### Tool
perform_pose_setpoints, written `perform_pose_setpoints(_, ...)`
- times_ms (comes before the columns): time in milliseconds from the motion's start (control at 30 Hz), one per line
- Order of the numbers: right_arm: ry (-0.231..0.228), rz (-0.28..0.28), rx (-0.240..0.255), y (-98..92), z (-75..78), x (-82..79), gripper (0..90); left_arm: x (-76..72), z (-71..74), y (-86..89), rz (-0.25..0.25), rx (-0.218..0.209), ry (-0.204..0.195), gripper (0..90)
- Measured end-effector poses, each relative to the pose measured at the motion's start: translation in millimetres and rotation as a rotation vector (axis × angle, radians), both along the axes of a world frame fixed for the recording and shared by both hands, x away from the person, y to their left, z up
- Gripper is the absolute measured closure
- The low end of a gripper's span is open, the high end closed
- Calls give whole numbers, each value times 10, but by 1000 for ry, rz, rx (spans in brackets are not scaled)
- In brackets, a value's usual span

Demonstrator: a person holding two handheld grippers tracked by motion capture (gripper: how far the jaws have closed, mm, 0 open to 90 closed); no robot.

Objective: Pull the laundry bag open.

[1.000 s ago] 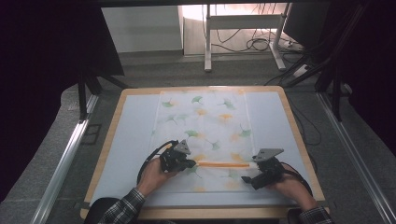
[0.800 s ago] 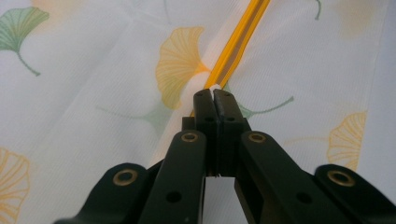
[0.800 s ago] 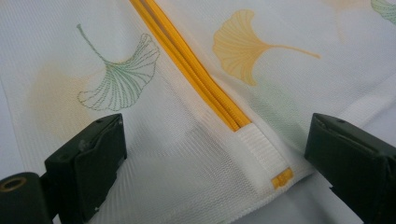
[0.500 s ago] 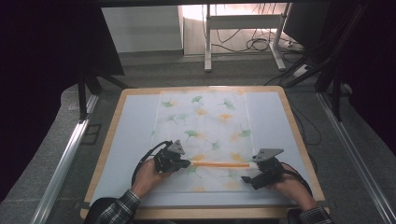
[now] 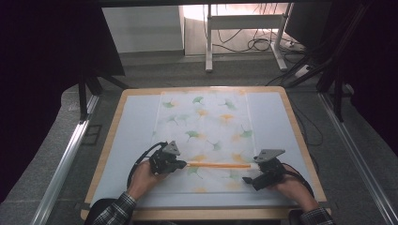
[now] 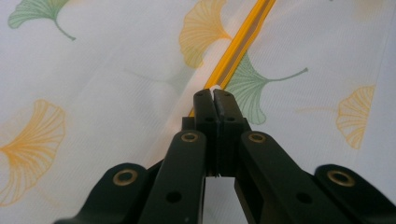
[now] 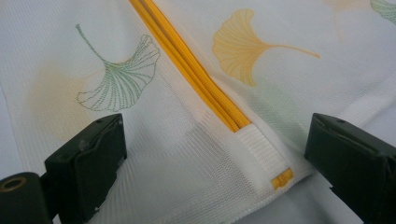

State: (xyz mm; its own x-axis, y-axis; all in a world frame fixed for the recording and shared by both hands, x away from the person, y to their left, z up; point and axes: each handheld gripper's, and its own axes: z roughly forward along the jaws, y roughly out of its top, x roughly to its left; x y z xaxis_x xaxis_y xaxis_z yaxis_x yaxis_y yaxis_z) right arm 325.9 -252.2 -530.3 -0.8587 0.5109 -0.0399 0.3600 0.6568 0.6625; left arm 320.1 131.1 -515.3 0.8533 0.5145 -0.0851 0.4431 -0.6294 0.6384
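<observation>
Mesh laundry bag [image 5: 204, 136] with a ginkgo-leaf print lies flat on the worktop [image 5: 274, 122], its orange zipper [image 5: 219, 165] running straight across the near end between the two hands. Left gripper [image 5: 180, 165] sits at the zipper's left end; in the left gripper view its fingers [image 6: 204, 105] are pressed together, pinched on what looks like the small white zipper pull [image 6: 214, 87], though the pull itself is mostly hidden. Right gripper [image 5: 248, 180] rests low at the bag's right end, just below the zipper. In the right gripper view its fingers [image 7: 88, 163] stand wide apart either side of the white end tab [image 7: 261, 151], gripping nothing. My guess: the right side is placed to pin or clamp that end so the fabric stays taut while the left draws the pull along the track.
</observation>
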Motion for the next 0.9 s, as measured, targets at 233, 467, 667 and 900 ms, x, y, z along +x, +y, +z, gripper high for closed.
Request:
perform_pose_setpoints(233, 0, 0, 0, 0, 0, 0, 53, -16, 7, 69, 12, -8, 0, 900)
perform_pose_setpoints(467, 0, -1, 0, 0, 0, 0, 53, -26, 7, 117, 24, -4, -2, 900)
perform_pose_setpoints(667, 0, 0, 0, 1, 0, 0, 53, -38, 0, 190, 37, -2, 1, 900)
perform_pose_setpoints(900, 0, -1, 0, 1, 0, 0, 53, -51, -9, 259, 50, 0, 1, 900)
